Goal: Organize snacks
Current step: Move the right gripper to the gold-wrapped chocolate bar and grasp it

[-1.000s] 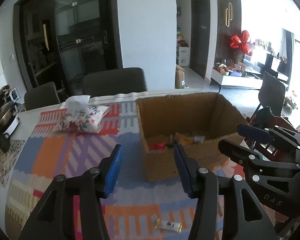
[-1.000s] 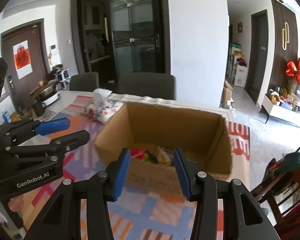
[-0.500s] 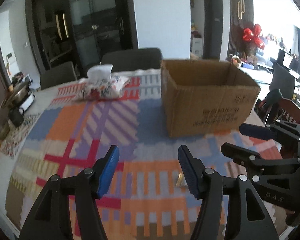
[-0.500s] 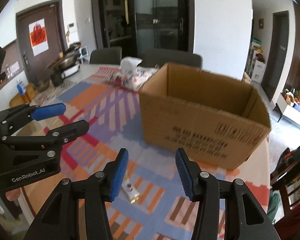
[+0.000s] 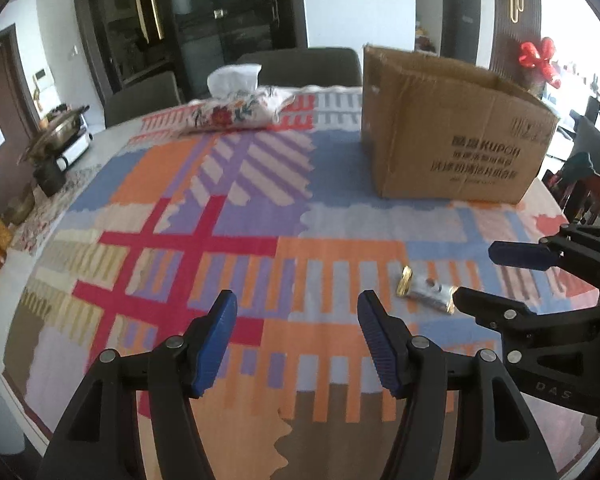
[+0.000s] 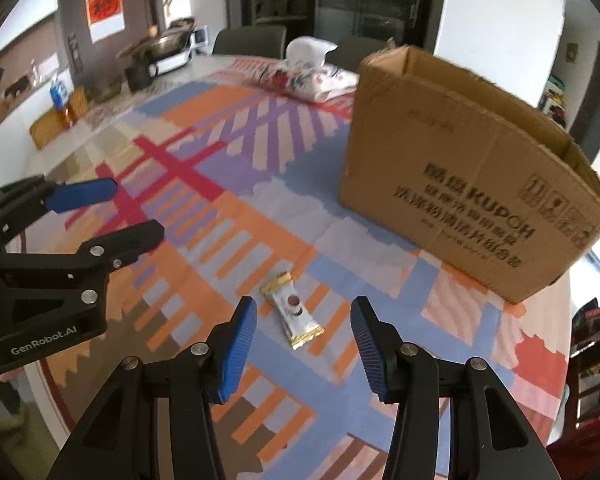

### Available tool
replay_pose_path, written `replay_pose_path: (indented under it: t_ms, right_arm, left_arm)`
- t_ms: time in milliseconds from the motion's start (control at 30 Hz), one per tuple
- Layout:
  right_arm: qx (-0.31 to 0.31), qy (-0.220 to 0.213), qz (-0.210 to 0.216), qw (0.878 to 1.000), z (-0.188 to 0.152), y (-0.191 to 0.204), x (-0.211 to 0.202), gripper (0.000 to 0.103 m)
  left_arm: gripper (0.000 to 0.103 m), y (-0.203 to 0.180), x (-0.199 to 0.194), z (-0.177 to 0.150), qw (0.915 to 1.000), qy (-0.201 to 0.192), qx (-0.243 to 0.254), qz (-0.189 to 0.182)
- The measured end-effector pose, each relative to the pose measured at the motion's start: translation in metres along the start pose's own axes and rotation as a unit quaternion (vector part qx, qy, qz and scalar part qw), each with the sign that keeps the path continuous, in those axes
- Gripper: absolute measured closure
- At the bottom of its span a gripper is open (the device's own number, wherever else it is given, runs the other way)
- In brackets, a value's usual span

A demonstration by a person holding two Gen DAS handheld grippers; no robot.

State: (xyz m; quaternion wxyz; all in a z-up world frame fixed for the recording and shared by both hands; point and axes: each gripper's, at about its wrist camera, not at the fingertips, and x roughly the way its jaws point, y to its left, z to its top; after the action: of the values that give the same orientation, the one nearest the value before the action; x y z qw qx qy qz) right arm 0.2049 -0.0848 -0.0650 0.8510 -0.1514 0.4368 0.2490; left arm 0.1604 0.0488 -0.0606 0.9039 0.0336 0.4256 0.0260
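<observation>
Hovering wide open, the right tongs (image 6: 303,330) frame a snack bar (image 6: 293,311) on the tabletop (image 6: 236,216); left tongs (image 5: 297,332) gape too, cardboard box (image 6: 472,196) beyond.

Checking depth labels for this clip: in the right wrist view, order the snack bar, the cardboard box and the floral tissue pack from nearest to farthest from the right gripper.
1. Snack bar: on the tablecloth just ahead of the open right gripper, between its fingers' line.
2. Cardboard box: farther ahead, to the right.
3. Floral tissue pack: at the table's far side, left of the box.
</observation>
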Motion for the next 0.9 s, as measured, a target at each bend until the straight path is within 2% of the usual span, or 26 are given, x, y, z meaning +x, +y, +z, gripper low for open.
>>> replay_pose_path:
  t_ms: [133, 333, 600, 800, 867, 900]
  right_arm:
    - [-0.013, 0.024, 0.007, 1.0, -0.002, 0.005, 0.018, 0.053]
    - [-0.009, 0.049, 0.01, 0.999, -0.004, 0.004, 0.044, 0.053]
    - [0.001, 0.05, 0.014, 0.999, 0.0, 0.001, 0.057, 0.054]
    - [0.006, 0.05, 0.02, 0.999, 0.004, 0.001, 0.062, 0.065]
    - [0.009, 0.049, 0.021, 0.999, 0.004, 0.001, 0.062, 0.078]
    - [0.008, 0.048, 0.022, 0.999, 0.004, 0.001, 0.061, 0.08]
  left_arm:
    - [0.041, 0.0, 0.014, -0.006, 0.9997, 0.023, -0.004, -0.003]
    - [0.041, -0.002, 0.024, -0.01, 0.9994, 0.033, -0.004, 0.0]
    - [0.041, -0.001, 0.033, -0.01, 0.9989, 0.044, -0.015, -0.007]
    - [0.041, 0.001, 0.036, -0.008, 0.9987, 0.048, -0.02, -0.006]
    - [0.041, 0.001, 0.037, -0.008, 0.9986, 0.048, -0.021, -0.006]
    - [0.041, 0.001, 0.037, -0.008, 0.9986, 0.047, -0.022, -0.007]
